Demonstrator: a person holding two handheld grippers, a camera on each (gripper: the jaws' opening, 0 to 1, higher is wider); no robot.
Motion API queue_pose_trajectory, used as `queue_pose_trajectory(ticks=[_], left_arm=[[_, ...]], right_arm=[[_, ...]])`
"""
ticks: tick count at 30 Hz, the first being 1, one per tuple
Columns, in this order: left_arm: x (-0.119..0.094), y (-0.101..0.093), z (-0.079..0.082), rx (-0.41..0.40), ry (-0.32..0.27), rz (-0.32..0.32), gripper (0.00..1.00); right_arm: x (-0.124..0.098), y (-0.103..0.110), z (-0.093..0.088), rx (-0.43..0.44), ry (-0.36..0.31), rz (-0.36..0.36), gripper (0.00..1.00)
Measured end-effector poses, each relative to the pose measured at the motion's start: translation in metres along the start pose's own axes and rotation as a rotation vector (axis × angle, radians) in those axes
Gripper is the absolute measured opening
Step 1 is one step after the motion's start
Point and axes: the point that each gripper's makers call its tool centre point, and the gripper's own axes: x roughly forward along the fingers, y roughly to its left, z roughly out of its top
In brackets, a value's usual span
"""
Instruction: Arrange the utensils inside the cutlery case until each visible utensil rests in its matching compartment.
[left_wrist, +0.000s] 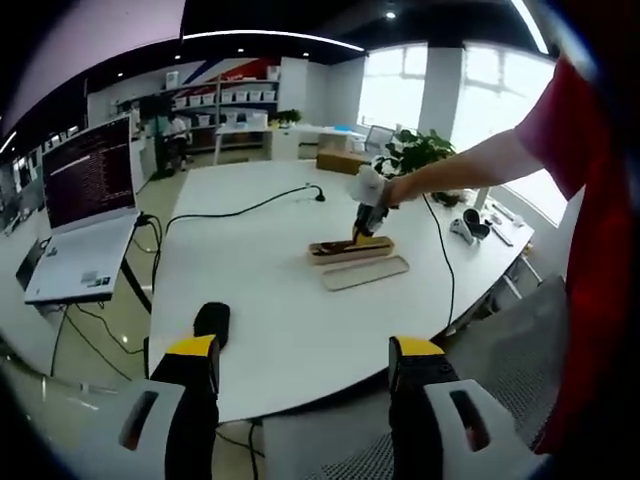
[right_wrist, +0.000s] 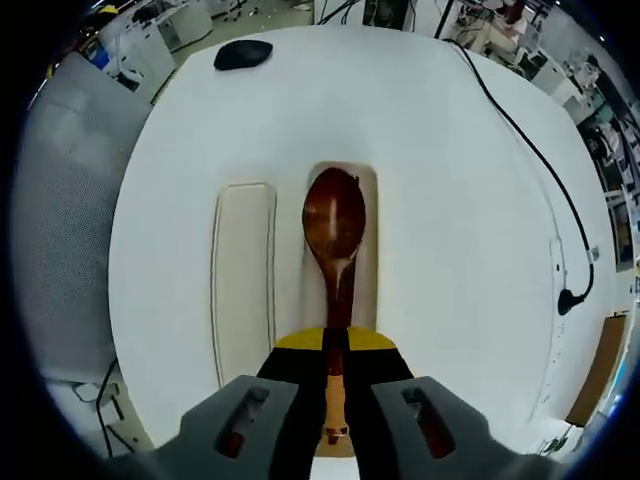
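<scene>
Between the right jaws: the right gripper (right_wrist: 336, 350) is clamped on the handle of a brown wooden spoon (right_wrist: 335, 235).
Spoon: its bowl lies over the open cutlery case (right_wrist: 369, 262) on the white table (right_wrist: 450, 200).
Lid: a pale lid (right_wrist: 243, 270) lies just beside the case.
Left gripper (left_wrist: 305, 365): jaws spread wide, nothing between them, well apart from the case.
Farther off: a black mouse (right_wrist: 243, 54), a black cable (right_wrist: 520, 130), a laptop (left_wrist: 85, 210).

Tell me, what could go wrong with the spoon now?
The right gripper holds the wooden spoon by its thin handle, with the bowl far out over the cutlery case. It might swing or slip when released. The lid lies loose right beside the case, so a sideways nudge could shove it. The left gripper waits far away, too far to help quickly.
</scene>
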Motion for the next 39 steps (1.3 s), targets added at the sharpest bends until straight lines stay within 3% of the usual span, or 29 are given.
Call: queue_pose_trajectory(ticks=[3, 12, 20, 25, 33, 39], left_arm=[[-0.001, 0.002, 0.001, -0.001, -0.005, 0.01, 0.71], [-0.004, 0.006, 0.002, 0.001, -0.002, 0.015, 0.7], [-0.006, 0.009, 0.001, 0.008, 0.004, 0.02, 0.7], [-0.005, 0.007, 0.006, 0.017, -0.001, 0.015, 0.7], [-0.003, 0.0, 0.021, 0.064, -0.028, -0.013, 0.71], [-0.006, -0.004, 0.023, 0.061, -0.052, -0.025, 0.7]], right_arm=[[0.005, -0.001, -0.001, 0.017, 0.001, 0.003, 0.01], [0.013, -0.007, 0.001, -0.043, 0.01, -0.025, 0.02], [0.016, -0.005, 0.001, 0.009, 0.011, 0.007, 0.03], [0.01, -0.002, 0.001, 0.052, -0.004, 0.014, 0.09], [-0.005, 0.003, -0.004, 0.085, -0.034, -0.02, 0.09], [-0.022, 0.01, -0.013, 0.099, -0.028, -0.053, 0.08]])
